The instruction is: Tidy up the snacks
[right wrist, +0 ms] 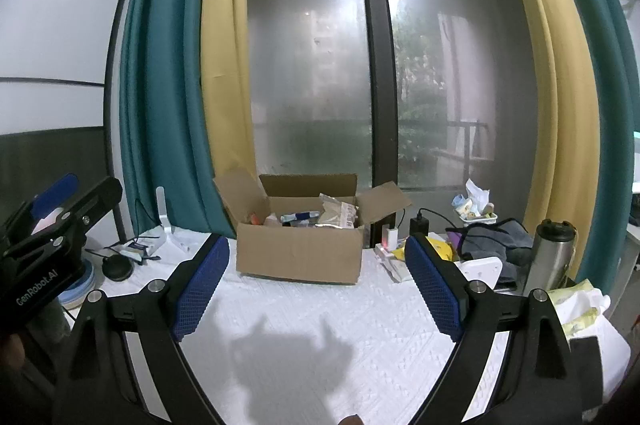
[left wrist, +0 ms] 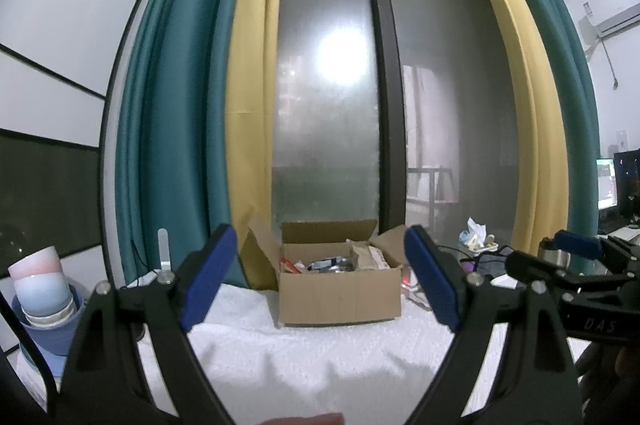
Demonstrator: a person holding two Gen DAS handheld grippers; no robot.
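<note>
We hold both grippers up over the white textured cloth on the table, both facing the window. Left gripper: blue-padded fingers wide apart, nothing between them. Right gripper: same, fingers spread, nothing held.

The task's things: an open brown cardboard box stands toward the back of the cloth, flaps up, in front of the frosted glass door. Snack packets sit inside it: a beige crinkled bag, a blue-and-white wrapper, something red or orange at the left; labels are too small to read. The box lies roughly centred between each gripper's fingers, well ahead of them. We see no loose snacks on the bare cloth in front.

Off to the right: a steel flask, a yellow packet by a charger, dark cloth. To the left: stacked pastel bowls.

Step, as we judge it: ambiguous. Snacks all in the box with both grippers free fits either snacks waiting to be taken out and sorted, or snacks already gathered into the box. The pictures don't settle which, so we name no next move beyond noting that any reach into the box means going over its near wall.
</note>
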